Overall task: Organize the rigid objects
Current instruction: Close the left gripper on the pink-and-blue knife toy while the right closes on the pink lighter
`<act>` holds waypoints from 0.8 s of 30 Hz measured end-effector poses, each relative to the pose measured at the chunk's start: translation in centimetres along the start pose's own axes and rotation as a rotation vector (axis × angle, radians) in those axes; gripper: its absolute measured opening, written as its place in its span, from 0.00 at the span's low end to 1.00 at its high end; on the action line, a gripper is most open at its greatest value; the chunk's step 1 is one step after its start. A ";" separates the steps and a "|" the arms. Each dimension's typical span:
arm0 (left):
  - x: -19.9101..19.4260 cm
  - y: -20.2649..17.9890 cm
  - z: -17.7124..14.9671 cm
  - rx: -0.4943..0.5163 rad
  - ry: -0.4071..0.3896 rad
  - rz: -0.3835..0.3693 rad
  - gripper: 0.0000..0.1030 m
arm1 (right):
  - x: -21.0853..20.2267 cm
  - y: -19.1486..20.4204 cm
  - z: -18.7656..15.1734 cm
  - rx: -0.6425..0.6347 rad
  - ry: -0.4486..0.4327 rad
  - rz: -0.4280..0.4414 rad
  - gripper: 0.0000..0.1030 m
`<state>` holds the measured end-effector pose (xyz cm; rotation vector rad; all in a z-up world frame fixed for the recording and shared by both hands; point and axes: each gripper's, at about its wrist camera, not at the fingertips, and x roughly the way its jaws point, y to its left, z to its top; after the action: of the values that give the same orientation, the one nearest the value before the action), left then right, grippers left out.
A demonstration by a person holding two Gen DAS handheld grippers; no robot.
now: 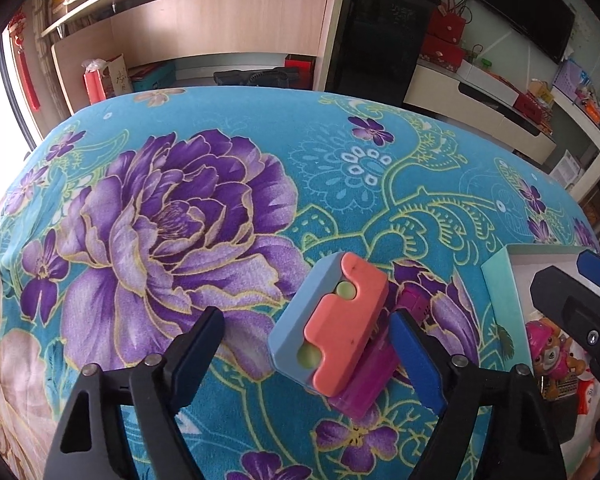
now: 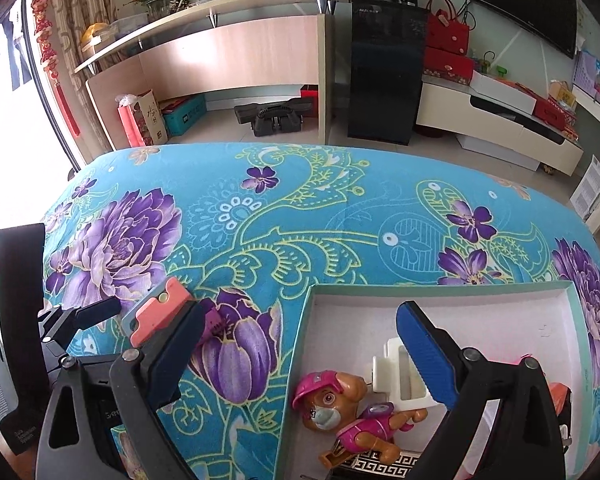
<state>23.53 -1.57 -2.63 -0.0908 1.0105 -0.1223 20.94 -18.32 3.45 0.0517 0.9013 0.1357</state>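
The left wrist view shows a toy block (image 1: 332, 328) with a coral-orange top, a pale blue side and two pale green dots, lying tilted on the floral cloth of the table (image 1: 228, 128). It rests partly on a magenta piece (image 1: 366, 384) beneath its near right end. The block sits between the fingers of the left tool (image 1: 306, 354), closer to the blue-padded right finger (image 1: 416, 356); that finger lies against the magenta piece, while the dark left finger (image 1: 196, 352) stands apart from the block. The left tool's jaws are spread, with no pad pressing on the block.

To the right, near the table's right edge, stands a shallow box (image 2: 300, 356) with a mint-green rim and white inside. In the right wrist view it holds a pup figure (image 2: 340, 408) in a pink helmet and pink vest, lying on its side at the box's near left, and a white plastic piece (image 2: 396, 372) just beyond it. The right tool (image 2: 300, 344) hangs above the box's left wall, its jaws spread wide and holding nothing: the blue-padded finger (image 2: 424, 352) over the white piece, the dark finger (image 2: 176, 344) over the cloth outside the box.

Beyond the table's far edge are a wooden counter (image 2: 228, 56) and a black cabinet (image 2: 384, 72).
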 end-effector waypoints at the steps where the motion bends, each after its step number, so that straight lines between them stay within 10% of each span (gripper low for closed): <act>1: 0.0 0.0 0.0 -0.002 -0.002 0.004 0.78 | 0.1 0.0 0.0 -0.004 0.003 0.001 0.94; 6: -0.4 0.1 0.0 -0.002 -0.008 -0.036 0.54 | 0.6 0.1 0.1 -0.020 0.019 0.014 0.94; 24: -2.4 5.2 -1.6 -0.152 0.026 0.047 0.50 | 3.2 5.7 -0.5 -0.399 0.150 0.155 0.94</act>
<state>21.23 3.91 -2.11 -0.2047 1.0459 -0.0035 22.01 -12.22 1.23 -0.2633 1.0051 0.4665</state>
